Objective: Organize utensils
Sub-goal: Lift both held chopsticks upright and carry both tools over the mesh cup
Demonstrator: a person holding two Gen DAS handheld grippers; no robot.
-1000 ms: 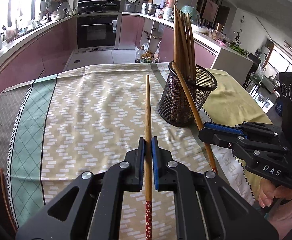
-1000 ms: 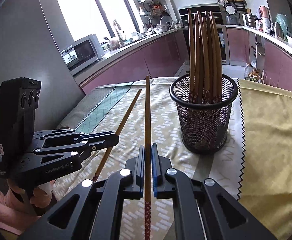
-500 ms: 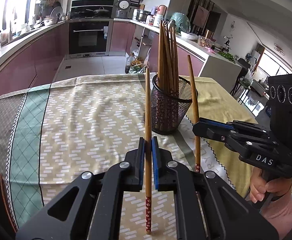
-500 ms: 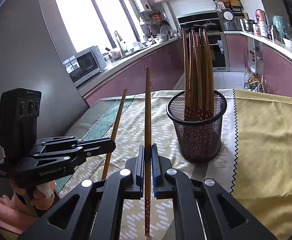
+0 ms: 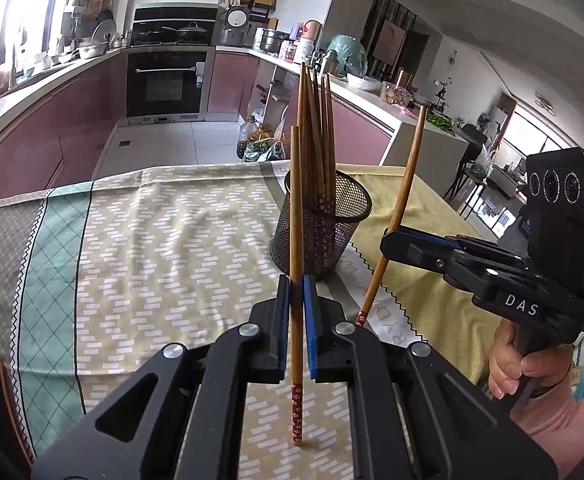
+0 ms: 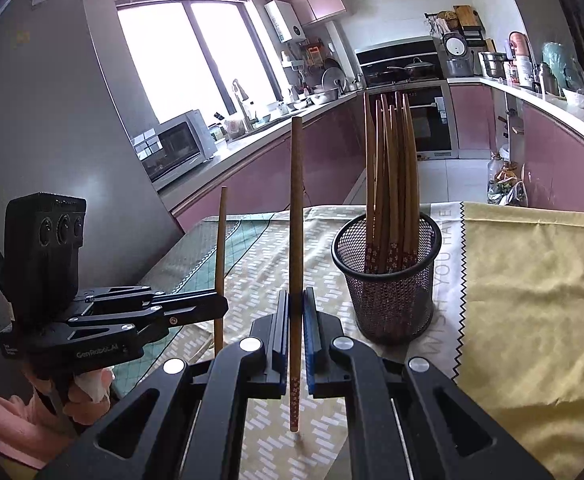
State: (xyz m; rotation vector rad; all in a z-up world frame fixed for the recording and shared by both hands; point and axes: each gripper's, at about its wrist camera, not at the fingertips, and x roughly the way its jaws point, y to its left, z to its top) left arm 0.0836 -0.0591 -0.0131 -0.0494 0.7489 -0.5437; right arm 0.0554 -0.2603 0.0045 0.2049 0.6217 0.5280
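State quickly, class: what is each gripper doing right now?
Left gripper: closed on a single chopstick.
Right gripper: closed on another chopstick.

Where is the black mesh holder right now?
The mesh holder stands on the tablecloth, right of centre in the right wrist view, just beyond the right gripper, with a bundle of chopsticks upright inside.

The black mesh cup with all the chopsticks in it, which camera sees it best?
The right wrist camera. There the mesh cup stands clear, with its whole rim, wall and the bundle of chopsticks in the open. In the left wrist camera the cup is smaller, and the chopstick in the left claw crosses its left side.
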